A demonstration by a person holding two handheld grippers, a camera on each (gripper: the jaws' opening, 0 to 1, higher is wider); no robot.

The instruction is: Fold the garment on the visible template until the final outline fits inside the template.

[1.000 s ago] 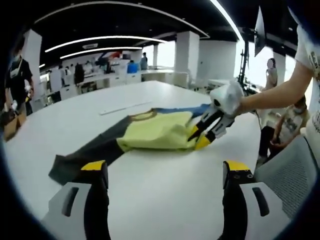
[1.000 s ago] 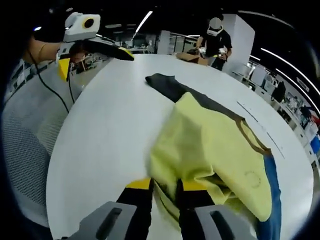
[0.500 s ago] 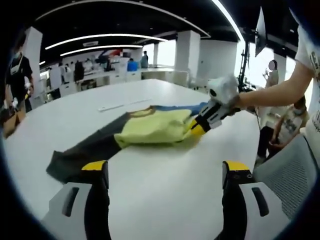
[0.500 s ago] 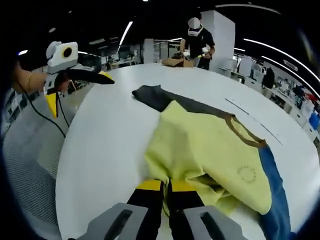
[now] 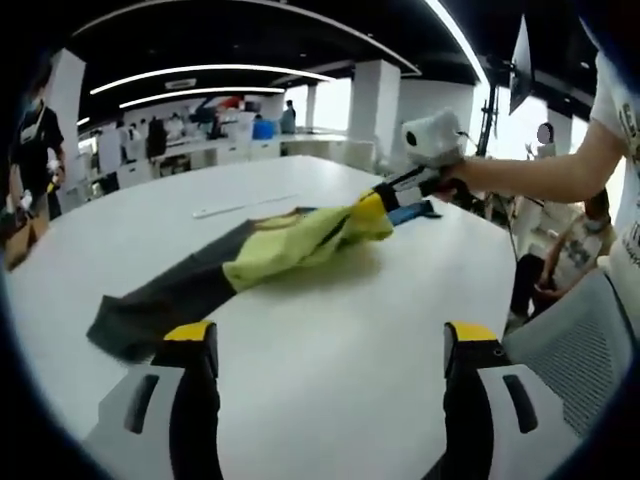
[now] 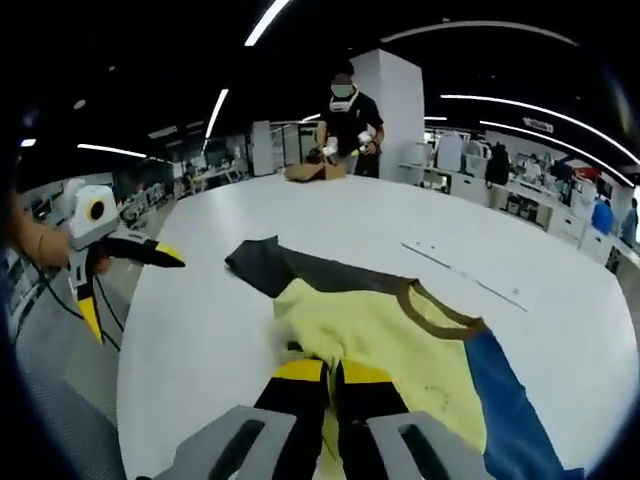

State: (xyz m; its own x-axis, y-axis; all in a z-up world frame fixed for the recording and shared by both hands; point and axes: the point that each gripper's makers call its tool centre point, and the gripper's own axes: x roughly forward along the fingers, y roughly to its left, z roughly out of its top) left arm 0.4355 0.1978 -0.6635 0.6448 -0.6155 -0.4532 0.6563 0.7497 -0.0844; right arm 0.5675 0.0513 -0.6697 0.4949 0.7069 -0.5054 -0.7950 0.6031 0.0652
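Since a second ago, your right gripper (image 6: 332,372) has lifted the yellow edge of the garment (image 5: 300,238) off the counter (image 5: 330,330) and carried it up and across, so the yellow panel now hangs bunched from its clenched jaws. You have the garment's dark sleeve (image 5: 150,310) lying flat on the counter, with the blue part (image 6: 500,400) trailing beside the yellow. Your left gripper (image 5: 330,345) hovers low over bare counter, near the sleeve end, jaws spread wide and holding nothing. A person (image 6: 350,120) stands at the counter's far edge beside a cardboard box (image 6: 312,171).
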